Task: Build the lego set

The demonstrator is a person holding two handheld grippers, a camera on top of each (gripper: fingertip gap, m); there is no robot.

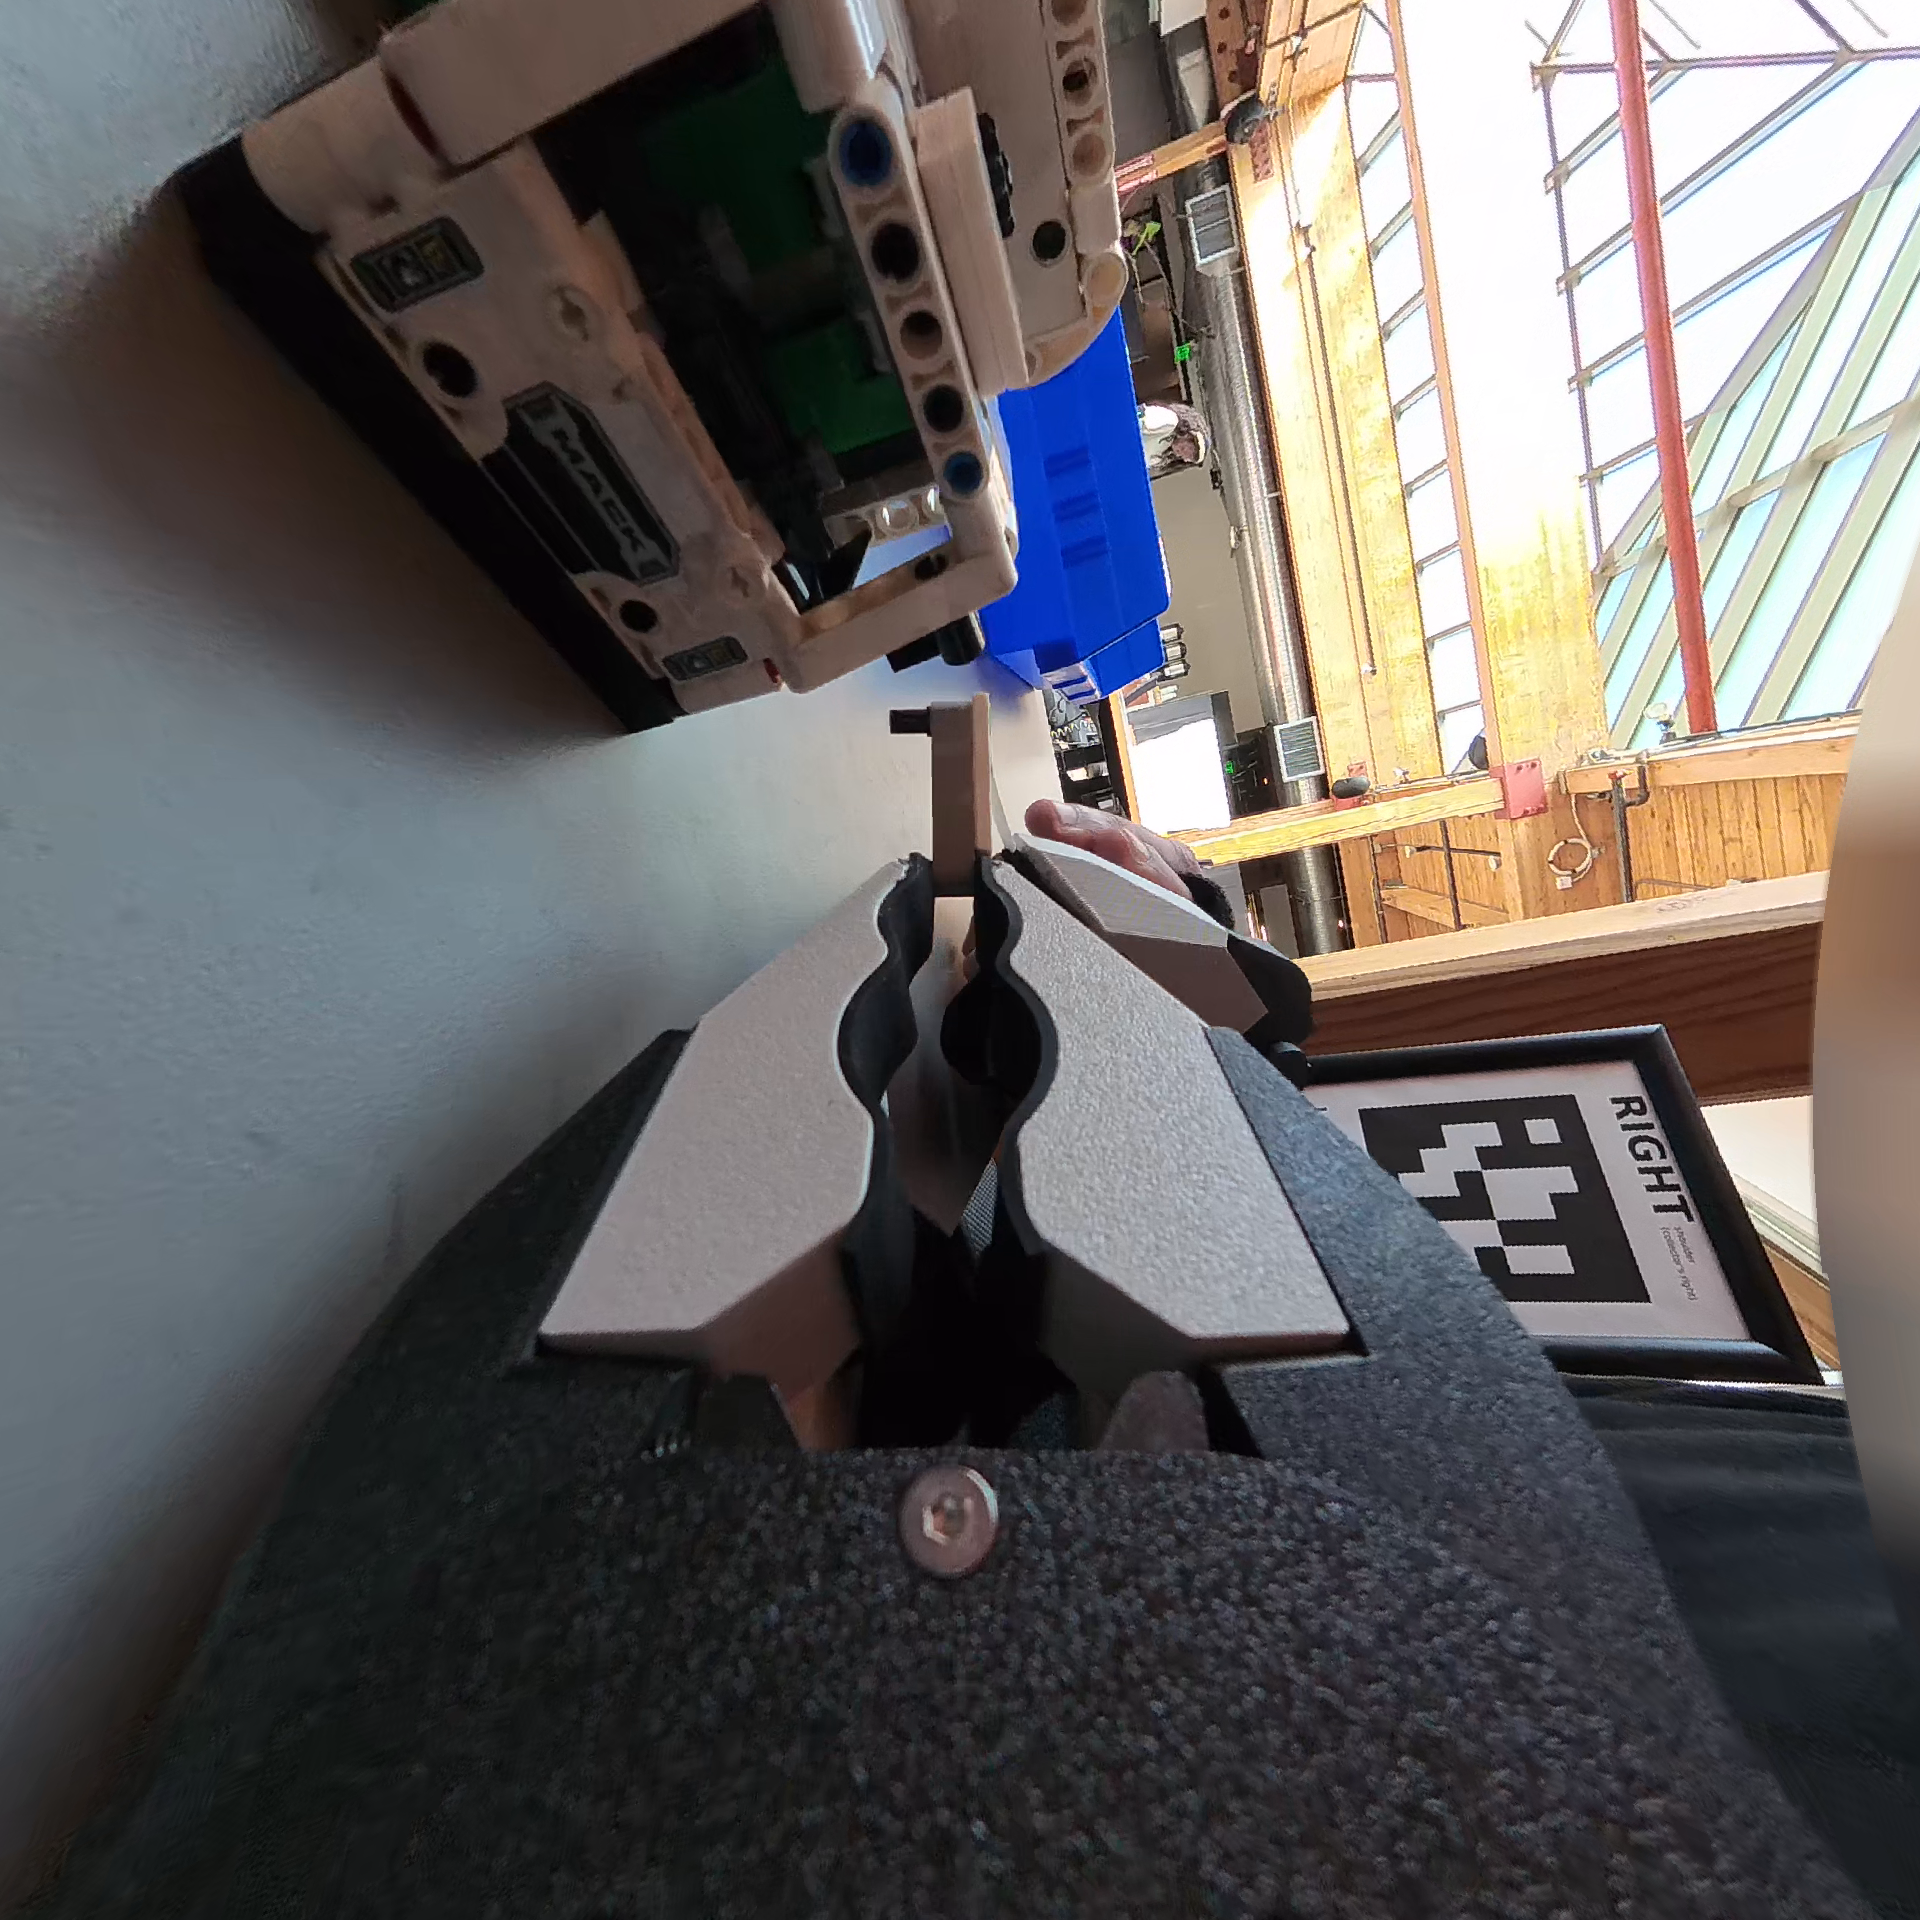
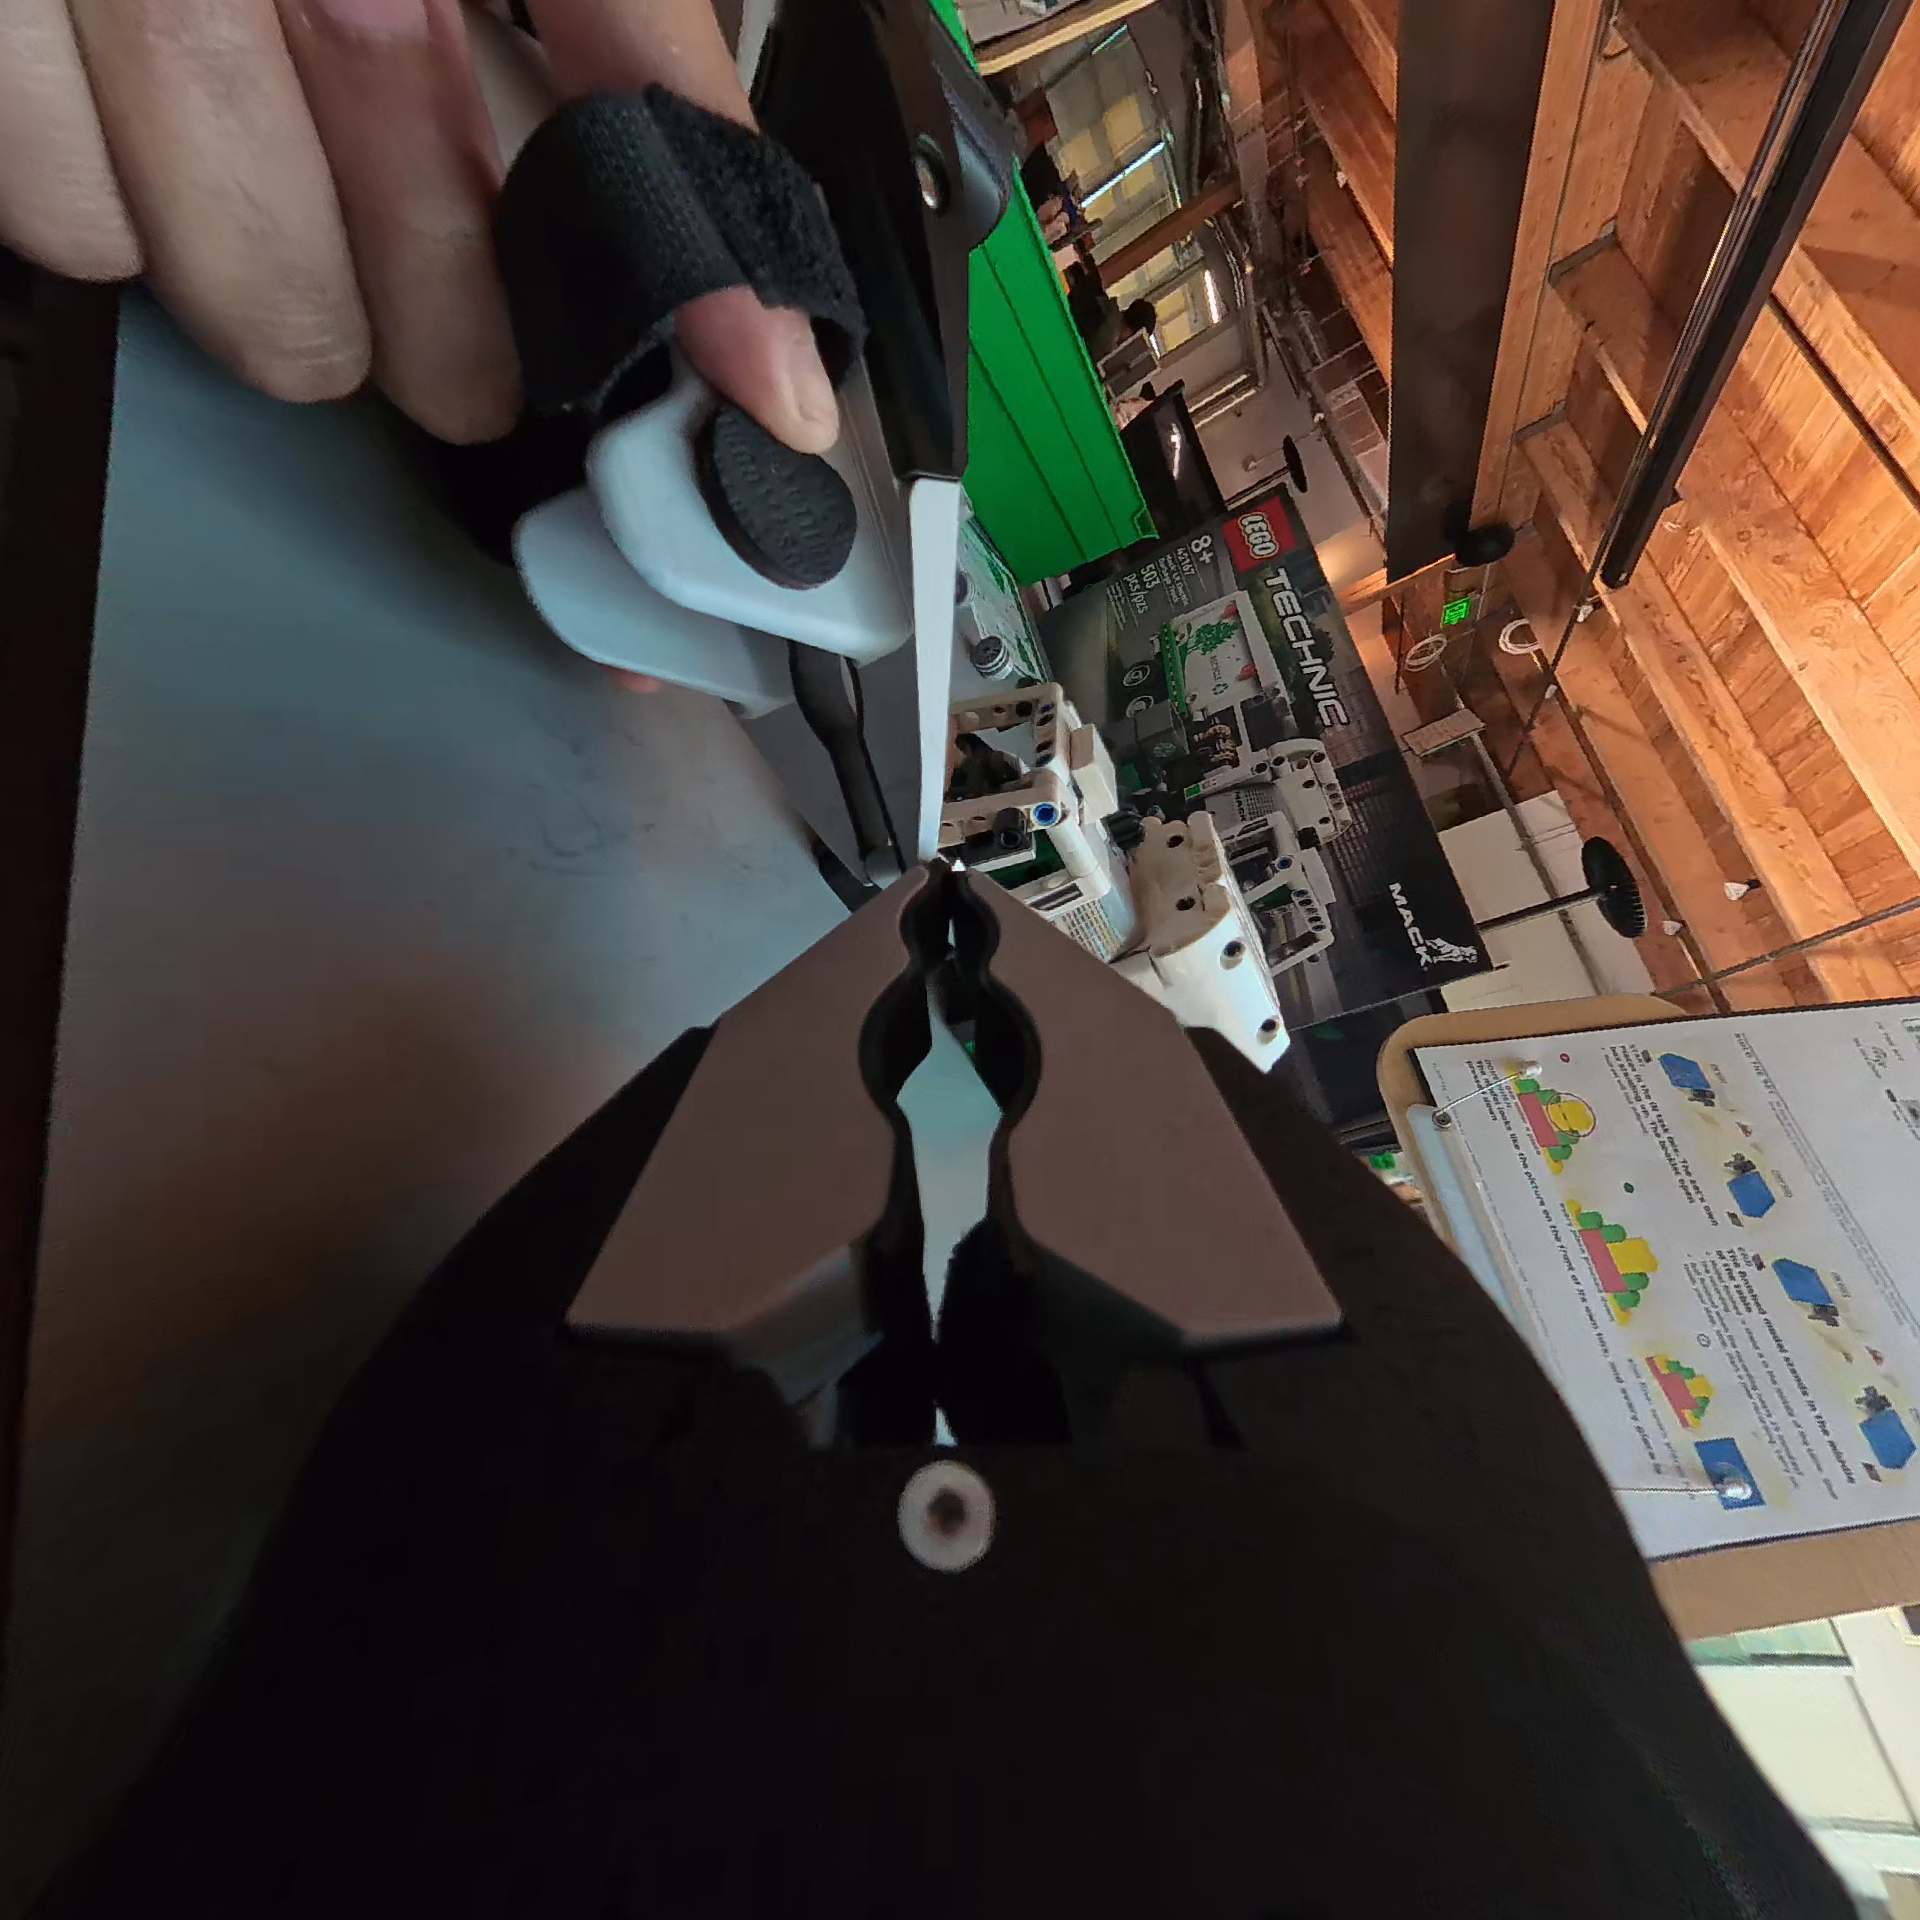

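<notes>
My left gripper (image 1: 951, 868) is shut on a small tan Lego beam (image 1: 958, 790) that sticks out past the tips, with a black pin (image 1: 912, 720) at its far end. The half-built white, green and black Lego truck (image 1: 644, 395) lies on the table just beyond it, apart from the beam. My right gripper (image 2: 940, 873) is shut, its tips right against the left gripper's finger (image 2: 935, 665). I cannot tell whether it holds anything. The truck also shows in the right wrist view (image 2: 1174, 914), behind the tips.
A blue bin (image 1: 1081, 540) stands behind the truck. A hand (image 2: 312, 208) holds the left gripper. The Lego set box (image 2: 1299, 727), a green bin (image 2: 1029, 395) and an instruction sheet (image 2: 1683, 1278) stand at the back. A framed marker card (image 1: 1507, 1195) is to the right. My left and right fingertips are right by each other.
</notes>
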